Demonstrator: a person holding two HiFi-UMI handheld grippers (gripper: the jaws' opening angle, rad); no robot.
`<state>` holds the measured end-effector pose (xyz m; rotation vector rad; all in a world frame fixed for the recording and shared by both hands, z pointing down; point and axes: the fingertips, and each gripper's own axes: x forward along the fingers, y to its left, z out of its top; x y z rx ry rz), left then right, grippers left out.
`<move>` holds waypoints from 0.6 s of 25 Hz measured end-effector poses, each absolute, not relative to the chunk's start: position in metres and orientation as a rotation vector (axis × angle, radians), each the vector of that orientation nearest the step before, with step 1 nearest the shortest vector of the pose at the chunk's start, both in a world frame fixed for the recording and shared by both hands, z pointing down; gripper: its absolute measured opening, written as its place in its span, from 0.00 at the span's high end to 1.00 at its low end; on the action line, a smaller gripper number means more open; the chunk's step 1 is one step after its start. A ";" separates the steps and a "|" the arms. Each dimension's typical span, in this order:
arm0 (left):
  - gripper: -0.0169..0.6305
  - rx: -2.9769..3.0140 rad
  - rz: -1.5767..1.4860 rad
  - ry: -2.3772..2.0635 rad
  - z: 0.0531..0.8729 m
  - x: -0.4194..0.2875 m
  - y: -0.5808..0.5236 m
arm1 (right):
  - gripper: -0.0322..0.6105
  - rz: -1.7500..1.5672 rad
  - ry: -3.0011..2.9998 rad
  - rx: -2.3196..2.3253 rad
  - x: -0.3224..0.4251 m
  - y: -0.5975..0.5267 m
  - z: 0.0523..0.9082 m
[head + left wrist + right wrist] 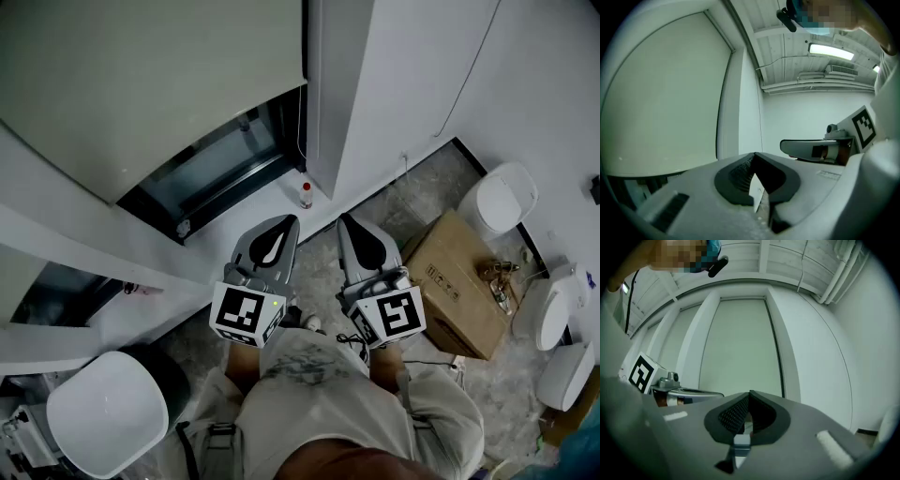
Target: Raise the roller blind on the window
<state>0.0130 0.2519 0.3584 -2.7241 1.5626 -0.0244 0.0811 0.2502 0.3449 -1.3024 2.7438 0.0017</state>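
Head view. Roller blind [141, 84] fills the upper left of the frame. It hangs low over the window, and only a dark strip of glass [220, 169] shows under its bottom edge. A thin pull cord [301, 122] drops beside the blind's right edge, top centre. A small bottle [306, 194] stands on the sill below the cord. My left gripper [279, 230] and right gripper [354, 232] sit side by side at centre frame, close to my chest, well apart from the blind and the cord. A cardboard box [459, 281] lies on the floor at right.

Left gripper view. My fingers are pressed together, tip to tip, with nothing between them. The blind takes up the whole left half of the frame, beyond the tips. The right gripper pokes in at mid right.

Right gripper view. These fingers are also together and empty. The blind stands dead centre behind them, and the left gripper shows at lower left.

Progress, as I judge it: nothing done yet, and the blind is nearly full down. Left to do: reach the cord, clamp it, and draw it until the blind rolls up.
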 end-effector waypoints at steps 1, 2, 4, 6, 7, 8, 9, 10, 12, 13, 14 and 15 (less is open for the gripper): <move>0.96 -2.724 -0.024 1.562 0.358 0.013 0.252 | 0.95 0.002 2.744 -1.302 0.081 0.250 0.345; 0.96 -2.723 -0.023 1.562 0.358 0.014 0.251 | 0.95 0.002 2.744 -1.302 0.082 0.250 0.345; 0.96 -2.723 -0.024 1.562 0.358 0.014 0.249 | 0.95 0.006 2.744 -1.308 0.082 0.247 0.345; 0.96 -2.725 -0.024 1.559 0.358 0.015 0.247 | 0.95 0.008 2.738 -1.332 0.083 0.243 0.346; 0.96 -2.726 -0.023 1.557 0.358 0.015 0.245 | 0.95 0.008 2.730 -1.342 0.083 0.241 0.346; 0.96 -2.728 -0.021 1.554 0.358 0.016 0.244 | 0.95 0.009 2.717 -1.342 0.083 0.240 0.346; 0.96 -2.729 -0.021 1.552 0.358 0.016 0.242 | 0.95 0.013 2.702 -1.334 0.083 0.239 0.344; 0.96 -2.731 -0.021 1.549 0.358 0.016 0.240 | 0.94 0.021 2.694 -1.326 0.083 0.239 0.343; 0.96 -2.734 -0.020 1.542 0.358 0.016 0.234 | 0.94 0.047 2.697 -1.337 0.083 0.235 0.343; 0.96 -2.735 -0.018 1.538 0.359 0.015 0.231 | 0.94 0.057 2.702 -1.351 0.083 0.232 0.345; 0.96 -2.737 -0.014 1.536 0.360 0.015 0.227 | 0.94 0.062 2.706 -1.361 0.083 0.229 0.347; 0.96 -2.741 -0.010 1.534 0.360 0.014 0.223 | 0.94 0.061 2.711 -1.369 0.082 0.225 0.349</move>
